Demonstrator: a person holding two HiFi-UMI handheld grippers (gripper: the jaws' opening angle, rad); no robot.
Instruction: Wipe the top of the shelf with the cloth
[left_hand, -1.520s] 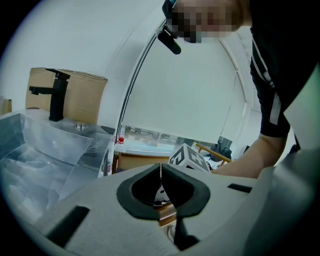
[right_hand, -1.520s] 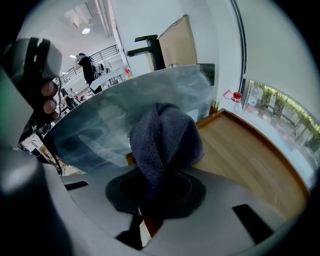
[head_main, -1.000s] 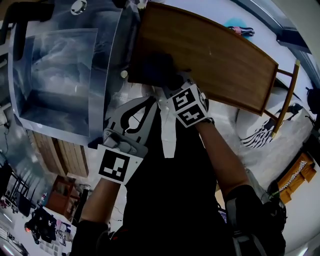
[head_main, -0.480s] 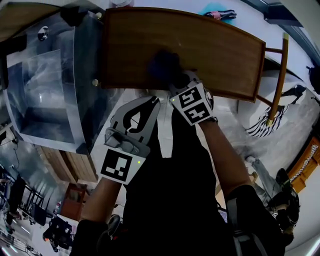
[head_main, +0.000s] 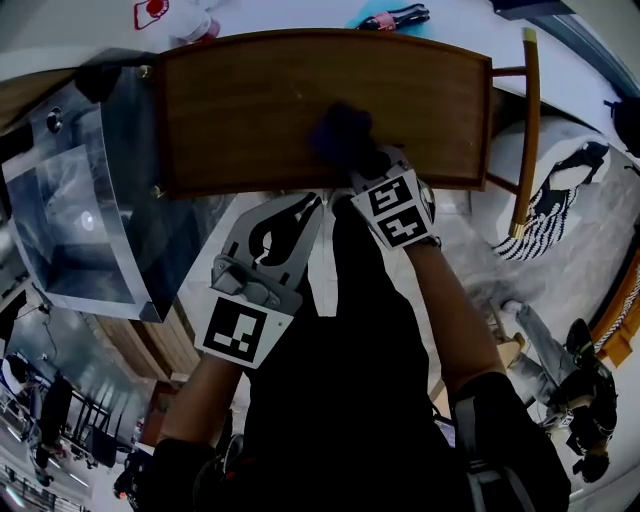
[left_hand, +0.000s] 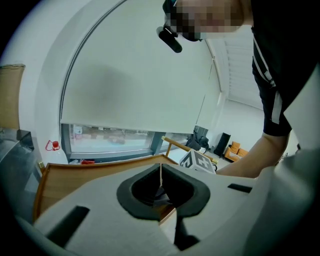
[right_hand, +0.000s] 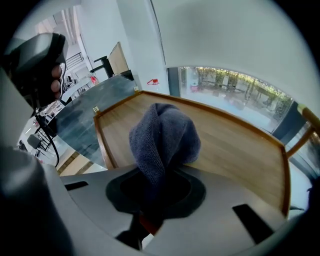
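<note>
The shelf's wooden top (head_main: 260, 110) fills the upper middle of the head view, with a raised rim round it. A dark blue-grey cloth (head_main: 340, 135) rests on the wood near its front edge. My right gripper (head_main: 365, 165) is shut on the cloth (right_hand: 162, 142), which bulges out ahead of the jaws over the wooden top (right_hand: 235, 150). My left gripper (head_main: 300, 205) hangs just in front of the shelf's near edge, shut with nothing in it. In the left gripper view the shelf top (left_hand: 75, 177) lies just beyond its closed jaws (left_hand: 161, 176).
A glass-topped surface (head_main: 70, 220) adjoins the shelf on the left. A wooden rail (head_main: 525, 130) sticks out at the shelf's right end, with a striped thing (head_main: 550, 215) below it. A bottle (head_main: 395, 18) lies behind the shelf.
The view has swung, so the shelf now lies squarer and higher in the frame. My right gripper and the cloth have slid a little to the right along the wood. The left gripper stays put.
</note>
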